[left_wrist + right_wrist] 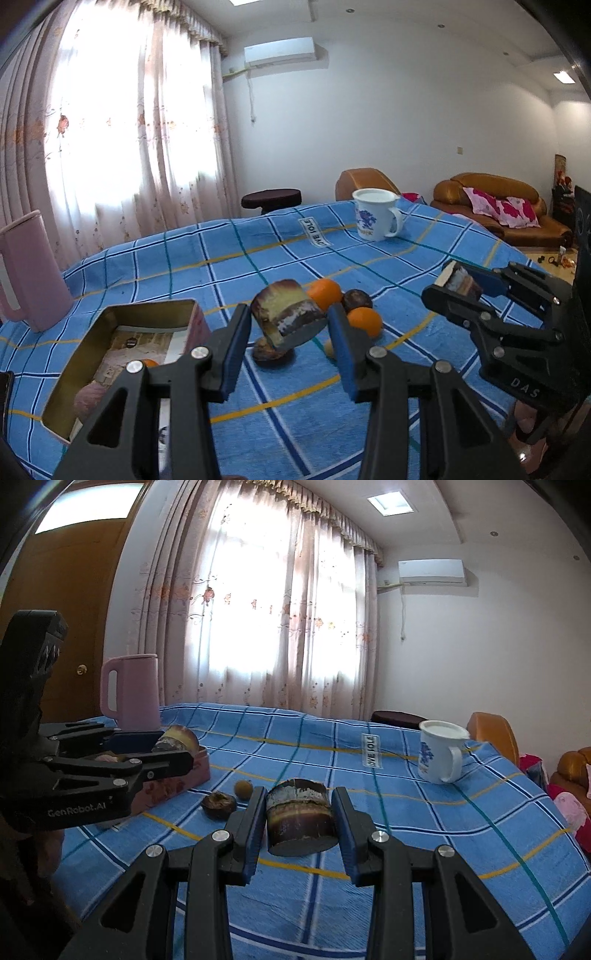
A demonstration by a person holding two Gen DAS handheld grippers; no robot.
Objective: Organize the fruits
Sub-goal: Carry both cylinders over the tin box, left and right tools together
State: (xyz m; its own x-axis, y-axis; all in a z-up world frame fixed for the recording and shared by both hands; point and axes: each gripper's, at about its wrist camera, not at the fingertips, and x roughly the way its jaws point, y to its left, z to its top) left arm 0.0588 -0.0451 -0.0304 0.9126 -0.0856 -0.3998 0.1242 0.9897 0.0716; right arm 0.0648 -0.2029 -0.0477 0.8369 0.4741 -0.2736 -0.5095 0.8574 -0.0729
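Left gripper (290, 334) clamped on a sugarcane chunk (286, 314) above the counter (258, 258). Right gripper (300, 821) gripping another sugarcane piece (301, 818). Nearby, oranges (364, 321) beside an open tin (110, 350).

The left gripper (177, 755) carries "GenRobot.AI" in pale letters on its black body, and the right gripper (456, 284) shows "DAS" — possibly cut off. A white label (371, 755) on the blue checked cloth (424, 834) reads "OVE IOLE" — its first letter unclear

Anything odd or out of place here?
Yes: each gripper holds a dark, brown-banded cylindrical chunk, left gripper and right gripper, tilted in the left; what they are is unclear. A mangosteen lies beside the tin.
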